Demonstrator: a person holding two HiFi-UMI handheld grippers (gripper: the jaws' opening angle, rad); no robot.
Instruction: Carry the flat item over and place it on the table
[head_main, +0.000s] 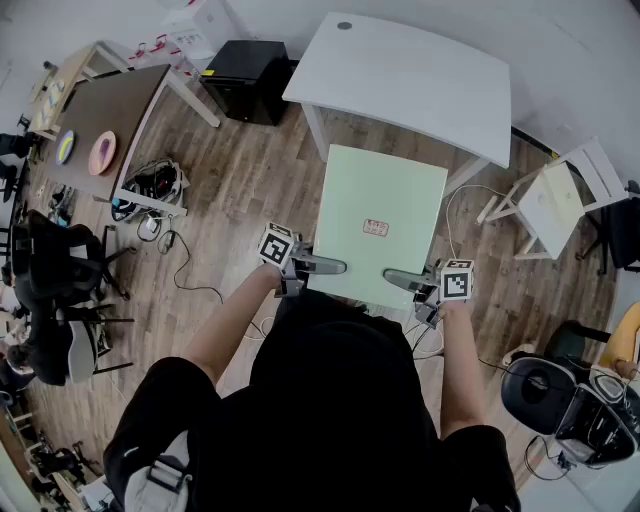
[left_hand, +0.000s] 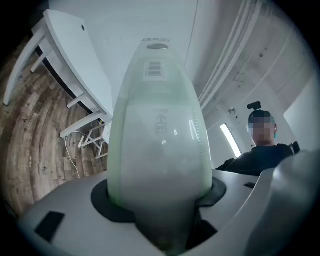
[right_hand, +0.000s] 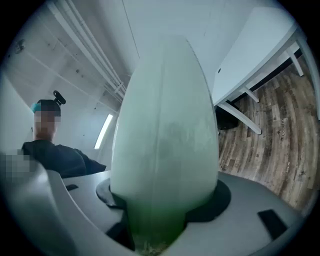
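A flat pale green board (head_main: 378, 225) with a small label (head_main: 376, 228) hangs level above the wooden floor, just short of the white table (head_main: 400, 75). My left gripper (head_main: 325, 266) grips its near edge on the left side, and my right gripper (head_main: 405, 279) grips the same edge on the right. In the left gripper view the board (left_hand: 160, 130) fills the gap between the jaws of the left gripper (left_hand: 160, 205). The right gripper view shows the board (right_hand: 165, 150) wedged the same way in the right gripper (right_hand: 160, 210).
A brown table (head_main: 140, 95) with two plates stands at the far left, and a black box (head_main: 245, 65) sits beside the white table. A white chair (head_main: 555, 200) is at the right. Cables (head_main: 180, 255) trail on the floor. Office chairs (head_main: 60, 290) crowd the left edge.
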